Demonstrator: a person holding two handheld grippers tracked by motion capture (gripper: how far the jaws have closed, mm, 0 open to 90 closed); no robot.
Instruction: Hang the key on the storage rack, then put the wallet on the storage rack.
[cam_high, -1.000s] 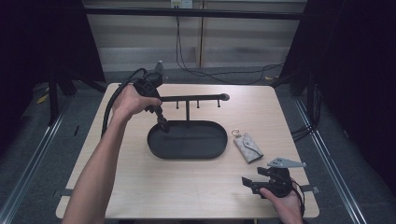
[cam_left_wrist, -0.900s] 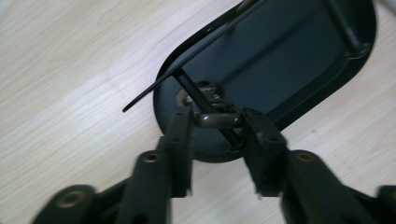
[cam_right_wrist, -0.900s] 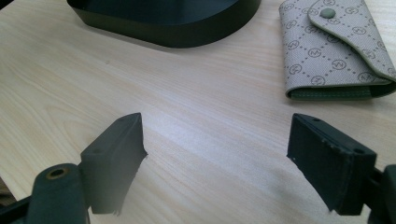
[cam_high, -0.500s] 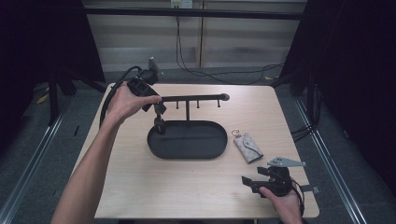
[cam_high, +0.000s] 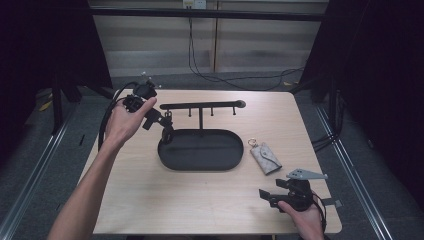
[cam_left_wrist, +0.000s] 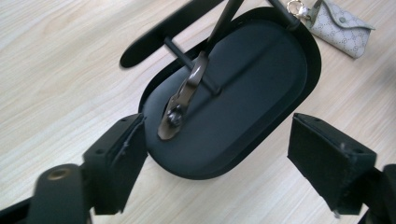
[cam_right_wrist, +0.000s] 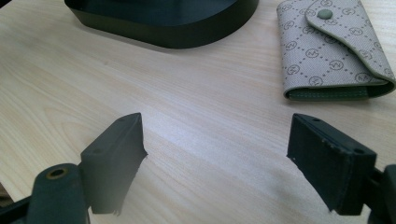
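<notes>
Two grippers, both released. Left gripper (cam_left_wrist: 217, 126): jaws have just been opening, nothing between them; it has drawn back from the tray (cam_left_wrist: 261, 70). Metal clip (cam_left_wrist: 180, 109): just ahead of it, hanging from the rack bar (cam_high: 200, 105), so the hanging looks done. Right gripper (cam_right_wrist: 215, 135): empty, with the key pouch (cam_right_wrist: 327, 51) ahead to its right. Desk (cam_high: 150, 200): pale wood. Room: dark, cables behind.

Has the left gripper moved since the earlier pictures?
Yes. The left gripper has drawn back leftward, off the black oval tray; its jaws have just been opening, nothing between them.
</notes>
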